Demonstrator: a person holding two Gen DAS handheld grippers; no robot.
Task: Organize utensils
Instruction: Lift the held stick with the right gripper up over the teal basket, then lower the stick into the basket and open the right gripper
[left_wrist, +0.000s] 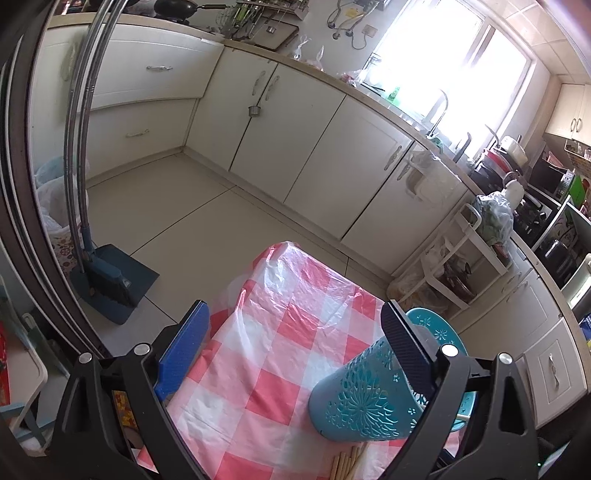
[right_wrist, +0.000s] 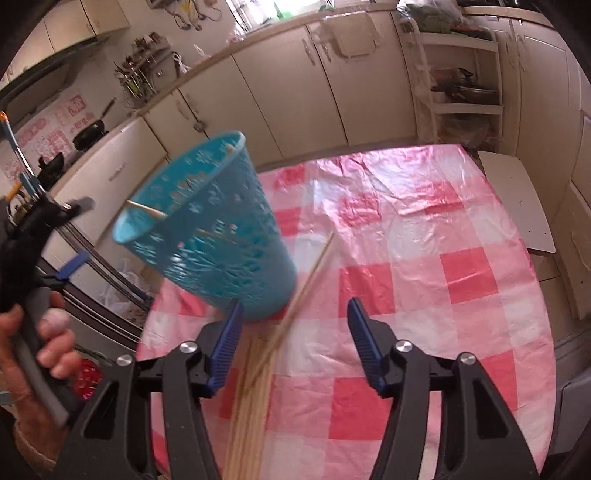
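A: What's closest in the right wrist view?
B: The right claw (right_wrist: 293, 349), spread wide and pinching nothing. A bundle of chopsticks (right_wrist: 251, 398) lies on the desk (right_wrist: 424, 258) between its fingers, toward the left one, blurred.
A: And the holder?
B: The teal chopstick holder (right_wrist: 207, 229) is tilted, its mouth toward the upper left, its base by the chopsticks' far ends. A few sticks show inside it.
A: The left side?
B: The left claw (left_wrist: 295, 347) is spread too, its right finger (left_wrist: 406, 350) against the holder (left_wrist: 365, 398); whether it touches, I can't tell.
A: Farther off?
B: A broom and dustpan (left_wrist: 110, 277) on the floor, then cream cabinets (left_wrist: 317, 140) under a bright window (left_wrist: 443, 66).
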